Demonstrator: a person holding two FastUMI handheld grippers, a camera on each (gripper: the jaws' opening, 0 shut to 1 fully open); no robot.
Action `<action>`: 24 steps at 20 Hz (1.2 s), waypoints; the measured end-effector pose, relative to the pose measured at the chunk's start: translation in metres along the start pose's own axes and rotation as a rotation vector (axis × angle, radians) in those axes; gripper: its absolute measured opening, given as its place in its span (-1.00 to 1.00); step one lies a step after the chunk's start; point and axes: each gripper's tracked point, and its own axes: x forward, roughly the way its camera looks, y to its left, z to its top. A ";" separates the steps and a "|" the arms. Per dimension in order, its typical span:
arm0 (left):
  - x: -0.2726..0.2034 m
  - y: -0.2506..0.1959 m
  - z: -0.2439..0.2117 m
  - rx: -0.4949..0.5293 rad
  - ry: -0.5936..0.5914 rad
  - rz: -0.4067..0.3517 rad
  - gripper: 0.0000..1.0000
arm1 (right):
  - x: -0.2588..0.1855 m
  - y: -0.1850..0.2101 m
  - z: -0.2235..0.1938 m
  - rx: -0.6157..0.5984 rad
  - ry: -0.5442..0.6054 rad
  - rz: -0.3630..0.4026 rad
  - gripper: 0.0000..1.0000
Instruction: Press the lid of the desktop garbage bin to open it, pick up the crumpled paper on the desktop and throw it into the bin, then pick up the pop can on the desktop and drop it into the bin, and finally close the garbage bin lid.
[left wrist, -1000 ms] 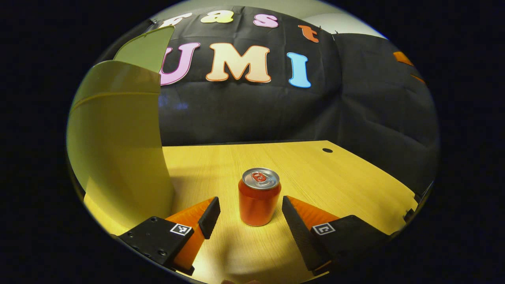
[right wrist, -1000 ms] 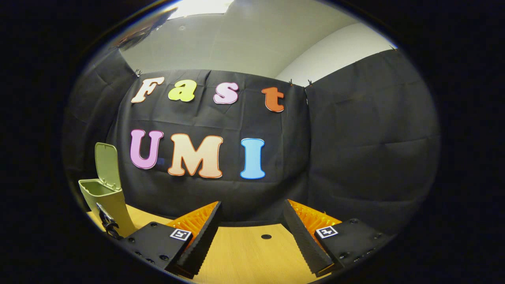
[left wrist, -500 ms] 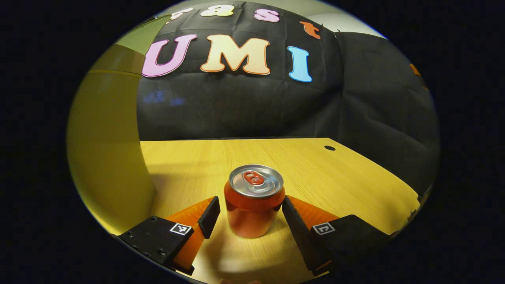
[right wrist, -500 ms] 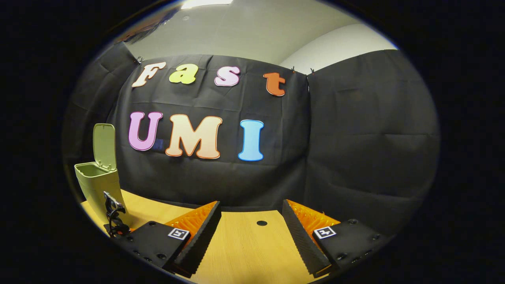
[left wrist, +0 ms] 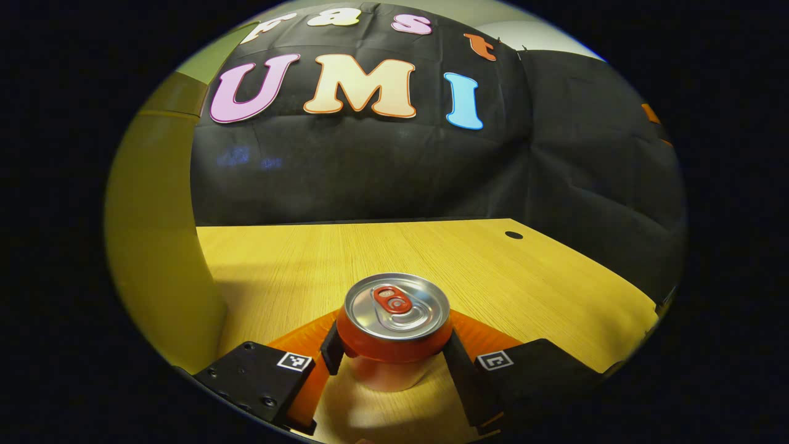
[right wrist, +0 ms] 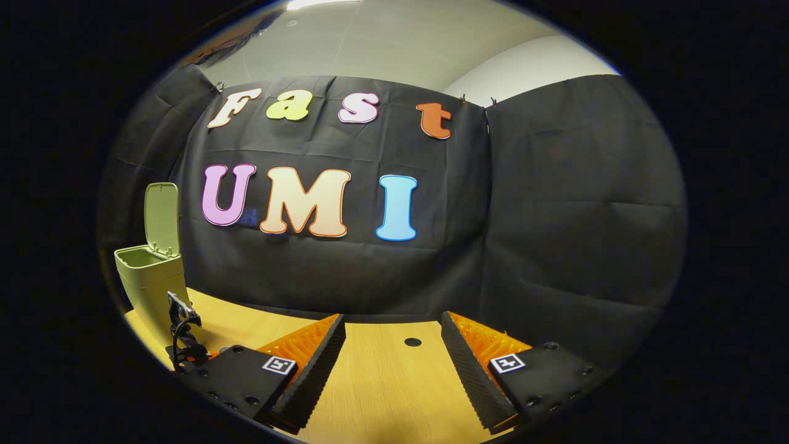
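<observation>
**Left tool closes in around the pop can**

The wooden bench (left wrist: 505, 277) runs back to the black cloth wall (right wrist: 555, 216), with a small dark hole (left wrist: 513, 235) near its far edge. In the left gripper view the green garbage bin (left wrist: 154, 246) stands upright at the left, near the camera, and has slid further toward the edge of the view than a second ago. In the right gripper view the bin (right wrist: 151, 283) stands on the far left of the bench with its lid (right wrist: 161, 217) raised upright on its hinge; what lies inside cannot be told from here.

The left tool (left wrist: 394, 357) has moved forward over the last second: the red pop can (left wrist: 394, 327), which stood ahead of the fingertips, now stands upright on the bench between the two fingers, which have drawn in from their earlier spread and now sit against the can's sides just under its rim. The can's silver top and red pull tab face up.

The right tool (right wrist: 394, 370) hangs above the bench with its fingers spread wide and nothing between them, much as before. Part of the left tool (right wrist: 182, 336) shows near the bin in the right gripper view.
</observation>
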 end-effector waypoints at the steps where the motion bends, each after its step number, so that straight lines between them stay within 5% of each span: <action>1: 0.000 0.000 -0.001 -0.004 0.003 -0.001 0.63 | 0.001 0.000 -0.002 0.004 0.006 0.002 0.96; 13: -0.026 -0.005 0.027 0.015 -0.028 -0.033 0.58 | 0.011 0.004 -0.012 -0.007 0.029 0.030 0.96; 24: -0.132 -0.006 0.150 0.037 -0.209 -0.094 0.53 | -0.001 0.017 -0.009 0.024 0.021 0.049 0.97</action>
